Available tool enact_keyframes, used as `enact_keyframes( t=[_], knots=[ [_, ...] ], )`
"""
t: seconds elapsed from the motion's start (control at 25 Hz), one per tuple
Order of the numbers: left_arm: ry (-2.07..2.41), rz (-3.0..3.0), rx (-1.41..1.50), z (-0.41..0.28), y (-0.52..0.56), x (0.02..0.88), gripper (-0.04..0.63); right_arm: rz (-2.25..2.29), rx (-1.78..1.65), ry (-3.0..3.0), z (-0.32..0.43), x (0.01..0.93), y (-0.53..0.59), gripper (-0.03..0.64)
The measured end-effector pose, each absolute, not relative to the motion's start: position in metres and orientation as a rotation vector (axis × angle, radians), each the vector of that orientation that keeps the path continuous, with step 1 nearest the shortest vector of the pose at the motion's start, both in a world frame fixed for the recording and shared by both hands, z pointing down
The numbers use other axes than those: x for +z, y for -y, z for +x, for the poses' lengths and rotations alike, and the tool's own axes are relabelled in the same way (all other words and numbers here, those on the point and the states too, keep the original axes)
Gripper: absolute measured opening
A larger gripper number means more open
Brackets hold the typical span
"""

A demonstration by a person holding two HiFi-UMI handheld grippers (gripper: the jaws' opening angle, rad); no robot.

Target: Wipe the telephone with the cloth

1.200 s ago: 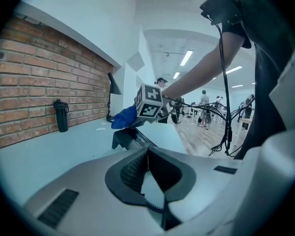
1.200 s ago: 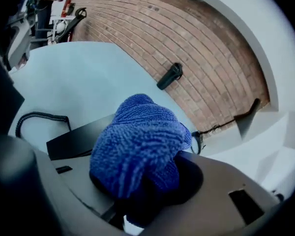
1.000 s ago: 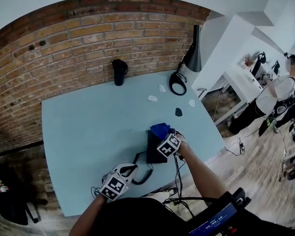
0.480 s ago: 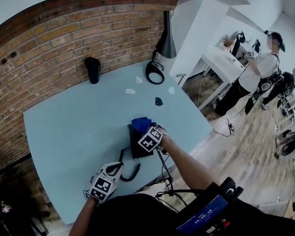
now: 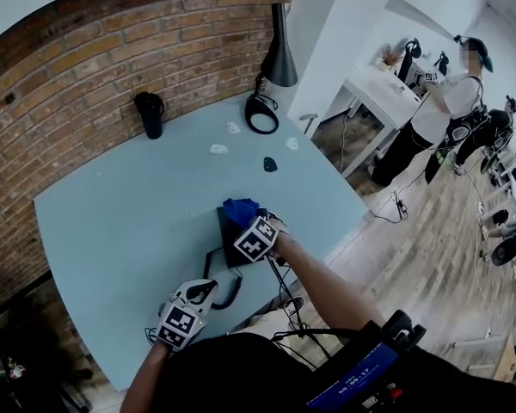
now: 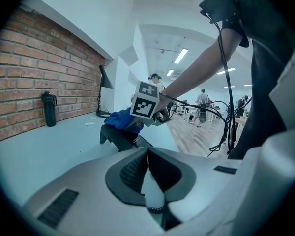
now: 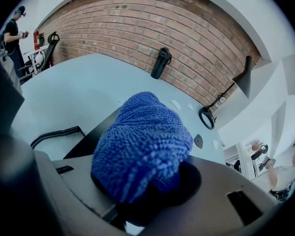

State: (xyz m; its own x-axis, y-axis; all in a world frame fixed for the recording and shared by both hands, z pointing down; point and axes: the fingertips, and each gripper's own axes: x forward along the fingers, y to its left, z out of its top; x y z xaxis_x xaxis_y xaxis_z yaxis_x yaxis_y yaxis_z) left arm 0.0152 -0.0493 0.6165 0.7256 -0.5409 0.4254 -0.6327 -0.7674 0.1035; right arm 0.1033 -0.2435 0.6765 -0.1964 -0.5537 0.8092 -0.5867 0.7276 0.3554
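Head view: a blue cloth (image 5: 239,208) is pinched in the right tongs (image 5: 245,222) and pressed onto the black telephone (image 5: 226,246) on the counter (image 5: 120,222); the left tongs (image 5: 208,290) are pressed together, empty, nearby.

1. A red brick wall (image 5: 112,50) runs along the far edge of the pale blue table (image 5: 112,222).
2. A black lamp (image 5: 281,58) stands at the table's far right corner, beside a white pillar (image 5: 344,33).
3. Wooden floor (image 5: 430,231) lies beyond the right edge, under ceiling strip lights (image 6: 181,56).

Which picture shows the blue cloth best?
The right gripper view: the cloth fills the middle, close enough to see its bumpy weave. The head view and left gripper view show only a small blue lump.
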Motion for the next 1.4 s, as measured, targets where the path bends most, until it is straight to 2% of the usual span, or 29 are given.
enact_keyframes(
  t=[1.4],
  knots=[
    [0.926,2.667,0.558,0.013,0.05,0.623,0.023,0.946,0.097,1.89,0.106,0.691,0.205,0.166]
  ],
)
